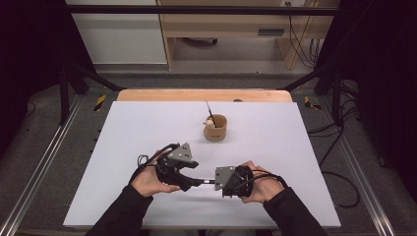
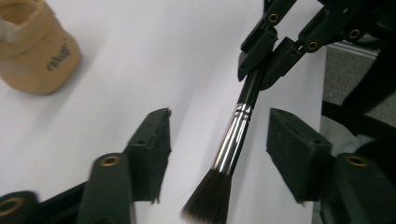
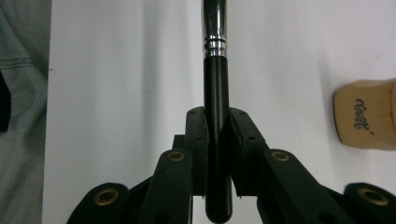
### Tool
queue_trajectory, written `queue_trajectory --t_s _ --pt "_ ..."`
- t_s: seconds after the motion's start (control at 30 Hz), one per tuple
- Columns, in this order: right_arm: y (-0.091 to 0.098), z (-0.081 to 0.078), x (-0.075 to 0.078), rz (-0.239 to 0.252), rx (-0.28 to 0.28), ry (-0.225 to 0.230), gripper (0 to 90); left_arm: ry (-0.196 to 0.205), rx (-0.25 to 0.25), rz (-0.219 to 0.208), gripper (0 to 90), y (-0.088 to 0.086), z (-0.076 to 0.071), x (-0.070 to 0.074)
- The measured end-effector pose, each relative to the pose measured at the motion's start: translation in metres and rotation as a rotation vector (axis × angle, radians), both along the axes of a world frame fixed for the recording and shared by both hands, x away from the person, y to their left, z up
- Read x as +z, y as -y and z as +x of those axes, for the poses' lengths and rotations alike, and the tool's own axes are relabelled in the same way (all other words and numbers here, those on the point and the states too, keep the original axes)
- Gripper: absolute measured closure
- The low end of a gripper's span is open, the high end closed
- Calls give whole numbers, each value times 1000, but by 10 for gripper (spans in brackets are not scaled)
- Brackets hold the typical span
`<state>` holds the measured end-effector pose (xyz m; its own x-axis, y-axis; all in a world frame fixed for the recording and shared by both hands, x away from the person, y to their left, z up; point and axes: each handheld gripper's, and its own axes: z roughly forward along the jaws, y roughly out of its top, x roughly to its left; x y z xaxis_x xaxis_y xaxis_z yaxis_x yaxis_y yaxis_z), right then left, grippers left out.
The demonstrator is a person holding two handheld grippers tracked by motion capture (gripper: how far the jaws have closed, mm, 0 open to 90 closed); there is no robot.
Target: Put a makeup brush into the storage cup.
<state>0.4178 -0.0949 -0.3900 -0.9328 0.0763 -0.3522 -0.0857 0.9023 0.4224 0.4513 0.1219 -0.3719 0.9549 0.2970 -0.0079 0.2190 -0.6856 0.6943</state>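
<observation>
Brush sits level between our two grippers, near the front of the white table, well short of the wooden cup. R gripper is clamped on the black handle, pads pressed to both sides, butt end poking out behind the jaws. L gripper has let go: jaws stand apart on either side of the chrome ferrule w/ clear gaps, nothing touching. Bristles point back toward the L gripper's camera, dark and fanned.

Step in hand, as we read it: a handover, L to R, w/ the R gripper now sole carrier. In the high view both hands sit close together, L gripper and R gripper w/ the brush spanning the gap.

Cup already holds another thin dark tool and something pale; can't tell what.

Next move, prob.: back the L gripper straight off along the brush axis so a pad doesn't snag the bristles, then swing R toward the cup. R will need to tip the brush upright before lowering it in.
</observation>
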Motion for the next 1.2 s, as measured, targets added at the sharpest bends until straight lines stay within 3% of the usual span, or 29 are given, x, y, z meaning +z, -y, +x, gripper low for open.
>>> queue_trajectory --t_s 0.3,0.33,0.6,0.8,1.2 --pt "14 3 1 58 -71 -14 796 19 103 -63 225 -17 0 -3" --pt "16 3 1 62 -78 -18 795 14 119 -88 222 -19 -1 -4" --pt "30 4 -5 106 -123 -15 795 20 168 -130 176 -31 -3 -10" --pt "40 3 -7 144 -156 -26 795 27 231 -205 141 -43 -4 -13" --pt "56 3 -17 220 -215 -32 795 27 289 -263 127 -56 -10 -27"
